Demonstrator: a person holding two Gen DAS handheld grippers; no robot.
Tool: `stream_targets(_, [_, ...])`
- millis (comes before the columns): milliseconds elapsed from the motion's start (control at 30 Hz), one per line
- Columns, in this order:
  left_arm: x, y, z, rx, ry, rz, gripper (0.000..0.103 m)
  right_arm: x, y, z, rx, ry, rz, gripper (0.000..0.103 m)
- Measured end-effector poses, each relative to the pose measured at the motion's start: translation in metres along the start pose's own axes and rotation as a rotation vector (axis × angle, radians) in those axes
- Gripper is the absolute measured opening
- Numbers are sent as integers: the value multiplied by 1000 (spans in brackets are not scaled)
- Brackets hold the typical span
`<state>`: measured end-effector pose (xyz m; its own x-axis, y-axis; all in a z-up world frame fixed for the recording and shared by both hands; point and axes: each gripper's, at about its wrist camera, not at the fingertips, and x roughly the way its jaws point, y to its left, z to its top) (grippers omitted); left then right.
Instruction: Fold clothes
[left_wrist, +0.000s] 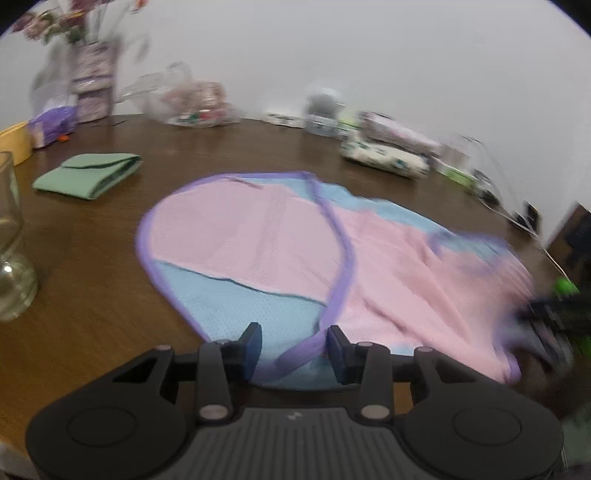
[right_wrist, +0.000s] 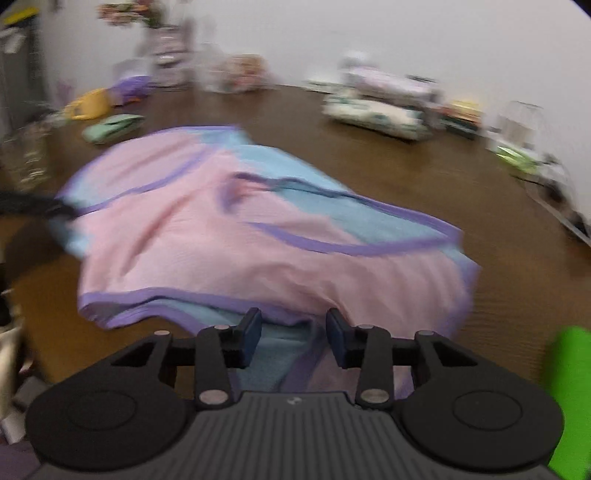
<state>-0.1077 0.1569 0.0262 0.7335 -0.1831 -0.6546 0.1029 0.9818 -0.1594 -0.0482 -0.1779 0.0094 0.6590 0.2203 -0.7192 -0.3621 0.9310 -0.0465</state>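
Hovering low at the near hem, the left claw (left_wrist: 293, 345) stands with its blue pads apart – a purple-bound edge of the garment (left_wrist: 280, 243) runs up between them, but no pad presses on it as far as the view shows. The right claw (right_wrist: 293, 332) is likewise parted, over a bunched fold of the same garment (right_wrist: 258, 236), gripping nothing.

Progress – judged from the lie of the cloth: one piece is finished, since a green cloth (left_wrist: 90, 175) sits folded flat, well off to the left of the left claw and farther out. The pink-and-blue piece is only begun. Just ahead of the left claw one flap is turned over onto the body, showing a pink face over blue; ahead of the right claw the cloth is rumpled and humped, edges doubled. Squaring and the remaining folds are left.

Materials: thin perforated mesh knit, limp, pink and pale-blue panels, soft purple binding tracing curved openings. Brown wood-grain tabotop surface, smooth, under it – the tabletop (left_wrist: 96, 280).

Left of the left claw, a clear glass vessel (left_wrist: 11, 258). Beyond the garment, along the wall: soft printed packs (left_wrist: 384, 155), a crinkled clear bag (left_wrist: 192, 99), a patterned vase of flowers (left_wrist: 92, 81) – all blurred.
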Motion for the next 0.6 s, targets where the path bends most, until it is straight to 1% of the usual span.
stream_targets(33, [-4,-11,-5,43,6,-1,38,1,-8,3,17,11,-33,44])
stream_targets(67, [-8,-22,-10,79,13,-2,39,3,-15,5,35,23,-66,44])
stream_targets(100, [-10,-28,-12,95,24,-8,40,4,-22,8,53,34,-98,43])
stream_targets(133, [-13,-32,-14,99,37,-33,45,1,-24,12,61,30,-108,44])
stream_targets(167, [-14,-32,-15,93,46,-69,52,-5,-21,17,60,3,-81,44])
stream_targets(200, [-14,-30,-15,82,43,-98,53,-12,-17,23,59,-28,-45,46])
stream_targets(233, [-13,-27,-14,73,39,-121,53,-17,-9,32,47,-60,3,50])
stream_targets(267, [-11,-23,-13,66,30,-126,53,-18,3,46,20,-84,48,51])
stream_targets(333, [-7,-14,-11,60,16,-135,53,-7,41,79,-89,-121,106,52])
stream_targets(400, [-5,-7,-9,59,11,-153,53,23,77,111,-151,-101,179,51])
stream_targets(433, [-5,-5,-8,59,10,-158,53,39,94,127,-178,-87,217,49])
stream_targets(500, [-4,-1,-6,61,12,-157,53,77,115,152,-181,-37,236,45])
stream_targets(533, [-4,0,-5,59,13,-155,53,97,125,164,-179,-11,242,45])
stream_targets(600, [-4,2,-4,40,14,-143,53,123,134,176,-161,22,219,45])
